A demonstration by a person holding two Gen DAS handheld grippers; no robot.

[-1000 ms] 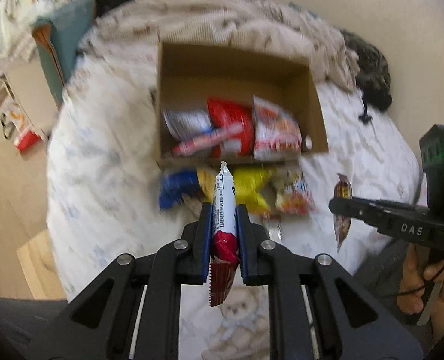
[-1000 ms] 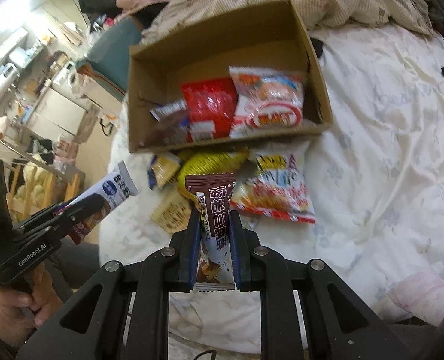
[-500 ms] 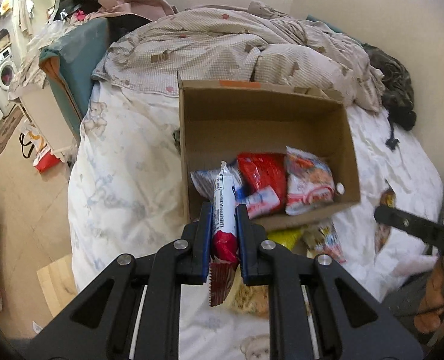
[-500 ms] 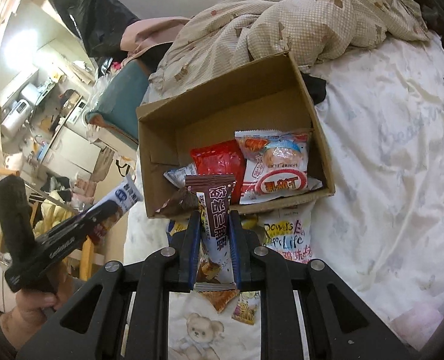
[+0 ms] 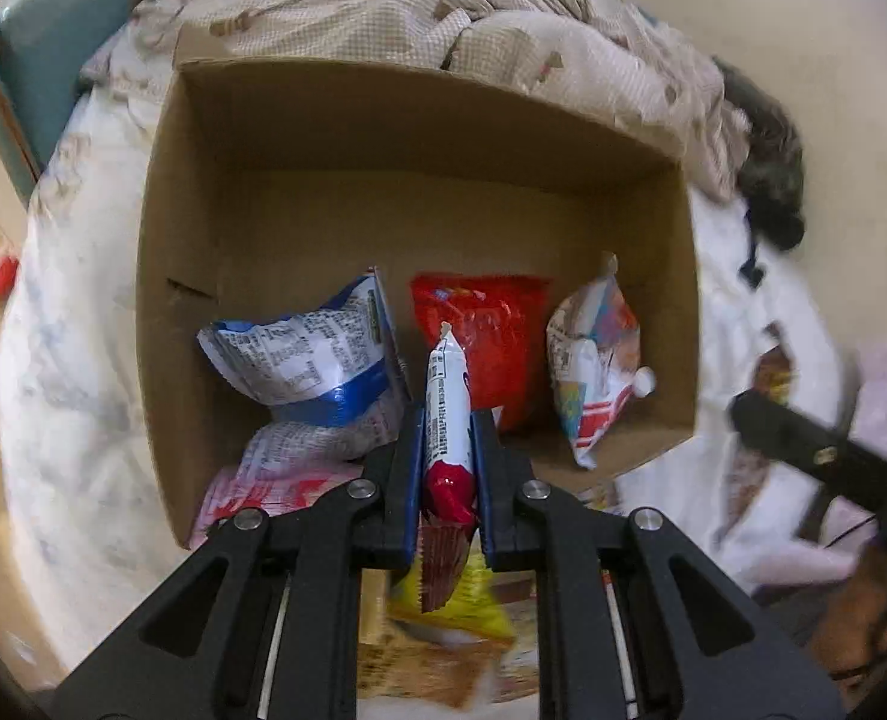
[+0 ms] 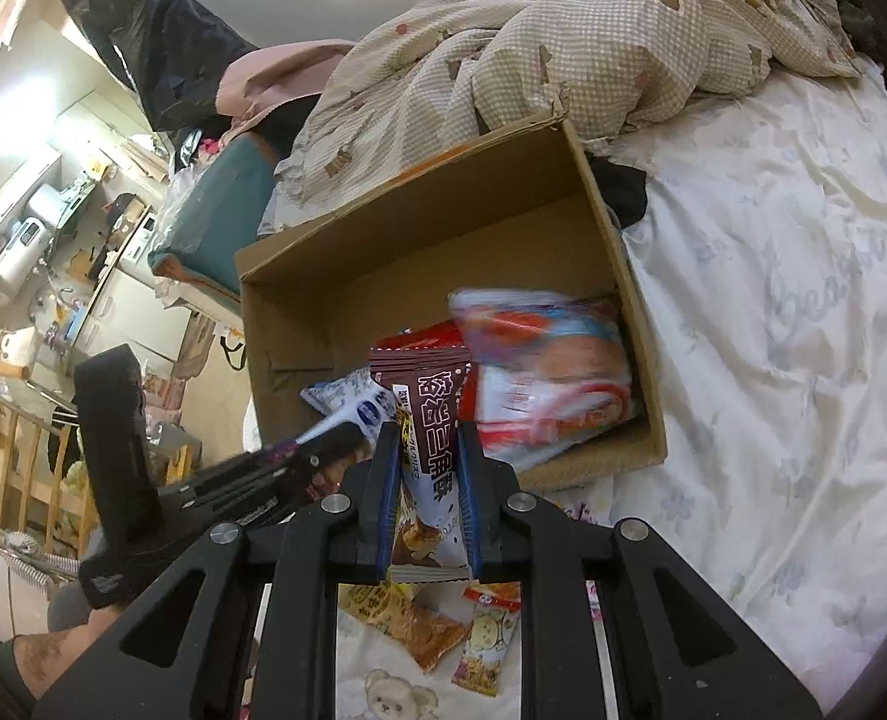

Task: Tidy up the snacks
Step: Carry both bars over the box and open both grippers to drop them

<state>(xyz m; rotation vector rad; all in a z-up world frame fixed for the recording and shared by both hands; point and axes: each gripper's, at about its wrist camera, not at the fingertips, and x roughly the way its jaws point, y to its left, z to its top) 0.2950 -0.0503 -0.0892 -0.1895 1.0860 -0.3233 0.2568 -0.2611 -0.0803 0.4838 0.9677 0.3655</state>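
Note:
An open cardboard box (image 5: 161, 228) (image 6: 299, 324) lies on the bed with several snack bags inside: a blue and white bag (image 5: 305, 360), a red bag (image 5: 491, 324) and a white and red bag (image 5: 593, 360) (image 6: 551, 372). My left gripper (image 5: 447, 420) is shut on a white and red snack bar (image 5: 446, 408), held over the box's near edge. My right gripper (image 6: 426, 438) is shut on a brown chocolate wafer pack (image 6: 428, 420), just before the box's front wall. In the right wrist view the left gripper (image 6: 323, 450) reaches in from the left with its bar.
Loose snack packets (image 6: 407, 618) (image 5: 461, 600) lie on the white bedsheet (image 6: 773, 330) in front of the box. A checked quilt (image 6: 563, 48) is bunched behind the box. A teal cushion (image 6: 215, 228) sits to its left. A person's hand (image 6: 47, 654) holds the left gripper.
Both grippers moved forward toward the box with their snacks still held. The left one came from above the loose snacks to the box's near edge, so the box fills its view.

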